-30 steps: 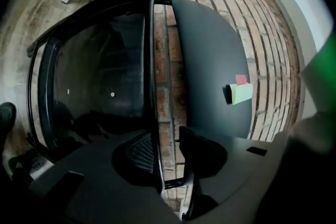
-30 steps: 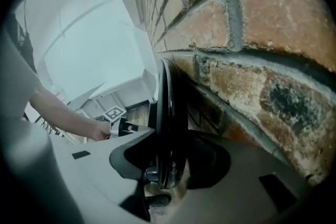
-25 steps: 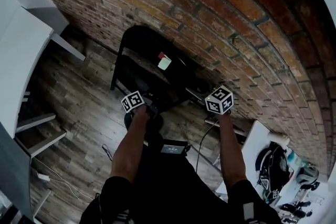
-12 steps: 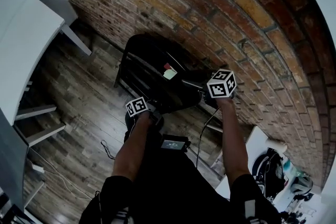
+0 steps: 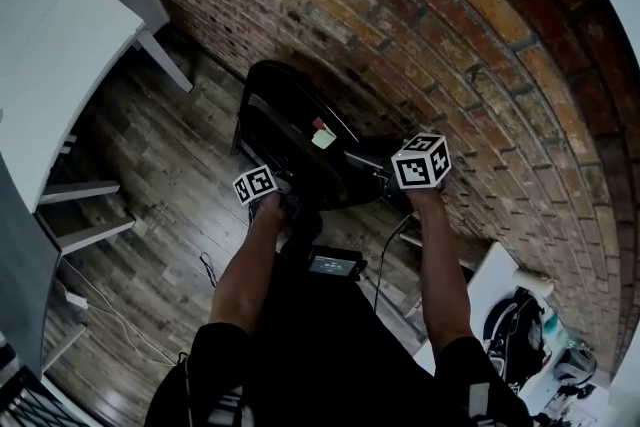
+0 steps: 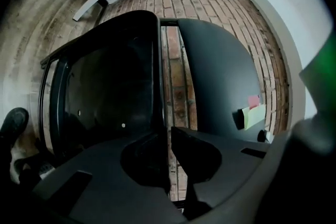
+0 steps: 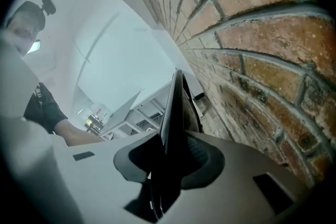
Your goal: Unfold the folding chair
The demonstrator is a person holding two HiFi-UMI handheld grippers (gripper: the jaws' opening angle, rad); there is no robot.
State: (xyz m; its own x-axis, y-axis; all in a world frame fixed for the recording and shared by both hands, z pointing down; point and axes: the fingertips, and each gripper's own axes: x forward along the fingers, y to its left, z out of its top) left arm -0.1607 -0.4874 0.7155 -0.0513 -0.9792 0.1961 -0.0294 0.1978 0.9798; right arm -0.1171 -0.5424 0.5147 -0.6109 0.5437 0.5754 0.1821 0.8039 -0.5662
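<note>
Black folding chair (image 5: 290, 130) seen at frame centre, set close by brick wall (image 5: 450, 25) on wood floor (image 5: 150, 165). Left gripper (image 5: 283, 195) held at chair's lower left edge. Right gripper (image 5: 388, 177) held at chair's right edge, jaws just closing on it. White table (image 5: 60, 45) seen upper left.

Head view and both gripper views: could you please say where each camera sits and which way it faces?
Head view: on the head, looking down at chair by wall; both forearms show.
Left gripper view: on the left gripper, along jaws shut on the chair.
Right gripper view: on the right gripper, along jaws just closed on the chair; an arm shows.
Shared: chair, wall.
</note>
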